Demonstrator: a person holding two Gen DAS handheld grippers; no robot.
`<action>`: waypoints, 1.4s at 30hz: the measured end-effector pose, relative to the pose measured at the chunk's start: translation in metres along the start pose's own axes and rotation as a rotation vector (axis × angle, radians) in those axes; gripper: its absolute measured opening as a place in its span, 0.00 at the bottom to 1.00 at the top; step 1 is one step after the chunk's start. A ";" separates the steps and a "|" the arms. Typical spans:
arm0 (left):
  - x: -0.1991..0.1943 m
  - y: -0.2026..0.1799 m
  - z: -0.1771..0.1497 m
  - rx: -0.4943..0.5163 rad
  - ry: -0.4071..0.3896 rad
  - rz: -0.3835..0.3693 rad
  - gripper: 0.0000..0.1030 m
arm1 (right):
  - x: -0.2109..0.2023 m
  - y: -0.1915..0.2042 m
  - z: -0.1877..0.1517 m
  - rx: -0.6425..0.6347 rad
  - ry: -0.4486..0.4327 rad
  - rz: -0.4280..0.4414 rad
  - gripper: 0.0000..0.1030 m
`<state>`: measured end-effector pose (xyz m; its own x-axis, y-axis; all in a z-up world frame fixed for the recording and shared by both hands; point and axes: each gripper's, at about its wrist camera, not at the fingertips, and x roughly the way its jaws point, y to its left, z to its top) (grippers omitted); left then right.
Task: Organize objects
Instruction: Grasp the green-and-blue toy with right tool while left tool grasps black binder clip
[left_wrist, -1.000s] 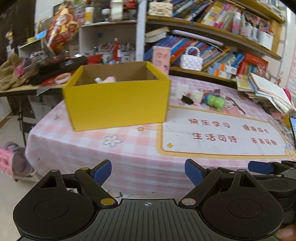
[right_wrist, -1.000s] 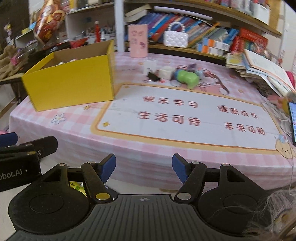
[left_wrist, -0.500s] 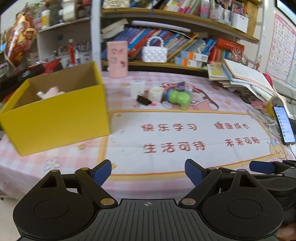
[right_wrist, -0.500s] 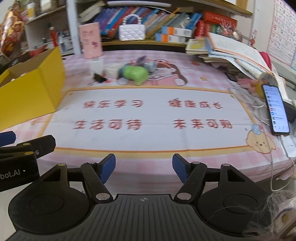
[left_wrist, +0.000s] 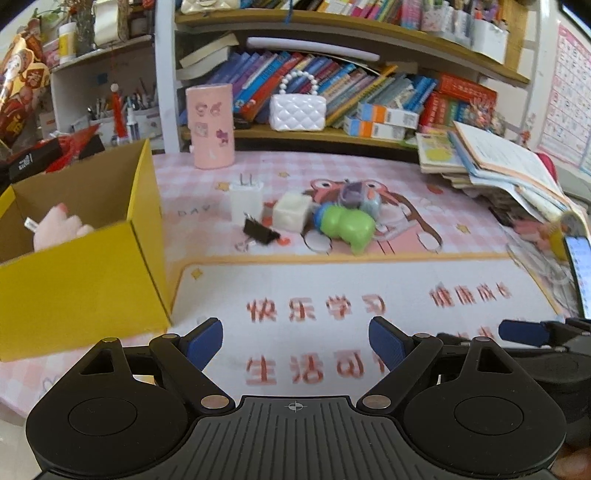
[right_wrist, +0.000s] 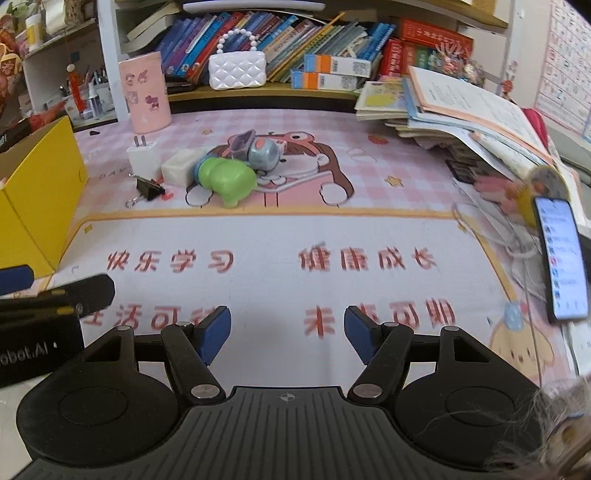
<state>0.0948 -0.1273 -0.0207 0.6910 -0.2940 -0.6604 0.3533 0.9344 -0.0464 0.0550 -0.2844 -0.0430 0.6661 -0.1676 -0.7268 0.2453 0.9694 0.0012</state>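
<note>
Left tongs (left_wrist: 295, 341) wide apart, right tongs (right_wrist: 287, 334) narrower; both released, nothing held

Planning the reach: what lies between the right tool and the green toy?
In the right wrist view, only bare printed mat lies between the right tool and the green toy.

On your desk (left_wrist: 369, 273) the box (left_wrist: 81, 280) stands at the left with a plush toy (left_wrist: 59, 230) inside. Right of it, you see a charger plug (left_wrist: 246, 199), binder clip (left_wrist: 260, 232) and toy (left_wrist: 345, 225) clustered together. Behind them stands the cylinder holder (left_wrist: 209, 125), before the bookshelf (left_wrist: 369, 136).
</note>
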 end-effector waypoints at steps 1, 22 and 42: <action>0.003 0.000 0.005 -0.004 -0.007 0.011 0.86 | 0.003 -0.001 0.005 -0.005 -0.002 0.011 0.63; 0.119 0.009 0.079 -0.170 0.018 0.184 0.59 | 0.106 0.008 0.096 -0.304 -0.070 0.228 0.50; 0.165 0.008 0.078 -0.132 0.053 0.170 0.29 | 0.145 0.021 0.108 -0.355 -0.024 0.277 0.39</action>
<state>0.2609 -0.1841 -0.0713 0.6983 -0.1219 -0.7053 0.1460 0.9889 -0.0263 0.2328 -0.3076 -0.0742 0.6899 0.1065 -0.7161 -0.1983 0.9791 -0.0455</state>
